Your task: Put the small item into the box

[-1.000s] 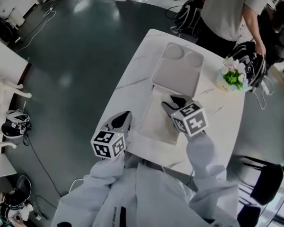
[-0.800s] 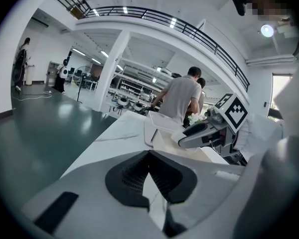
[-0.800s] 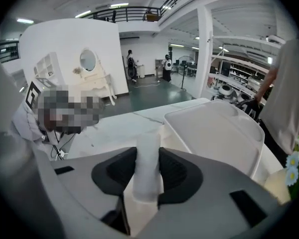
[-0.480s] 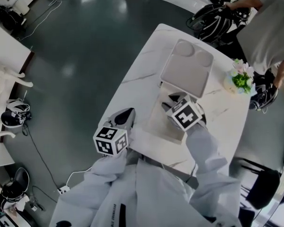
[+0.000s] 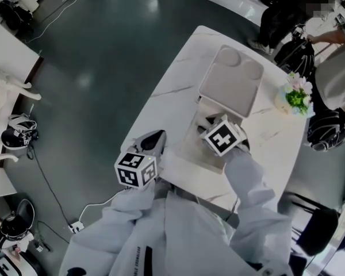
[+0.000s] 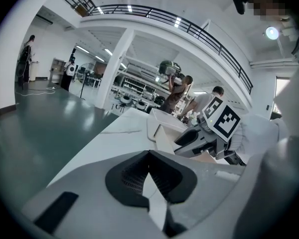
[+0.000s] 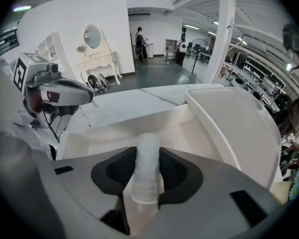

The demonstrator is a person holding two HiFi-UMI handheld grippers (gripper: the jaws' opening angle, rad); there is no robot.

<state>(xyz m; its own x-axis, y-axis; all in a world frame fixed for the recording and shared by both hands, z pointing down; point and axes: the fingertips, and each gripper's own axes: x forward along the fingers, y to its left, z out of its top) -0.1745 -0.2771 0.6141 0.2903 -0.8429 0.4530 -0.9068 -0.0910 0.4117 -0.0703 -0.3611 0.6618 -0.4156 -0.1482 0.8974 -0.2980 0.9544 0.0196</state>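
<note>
Small item (image 7: 145,180), a pale translucent tube, stands upright between the pads of my right gripper (image 7: 146,156). The jaws are clamped on it from both sides, and its top pokes up past the fingertips. The gripper tilts steeply down over the open box (image 7: 109,128), so the tube hangs above the box's pale inner floor, towards the near end of the tray. I cannot tell whether its lower end touches the floor. The box's lid (image 7: 234,128) is folded back just past the gripper, lying open with its inside facing up. Its hinge edge runs along the far side of the tray.

My left gripper (image 6: 149,156) sits off to the left of the box, over the near left edge of the white marbled table (image 5: 161,96). Its jaws are brought together at the tips with nothing between them, and it touches neither the box nor the tube.

A small bunch of flowers (image 5: 297,96) stands near the table's far right corner, well apart from the box. A person (image 5: 339,68) stands just beyond that corner.
</note>
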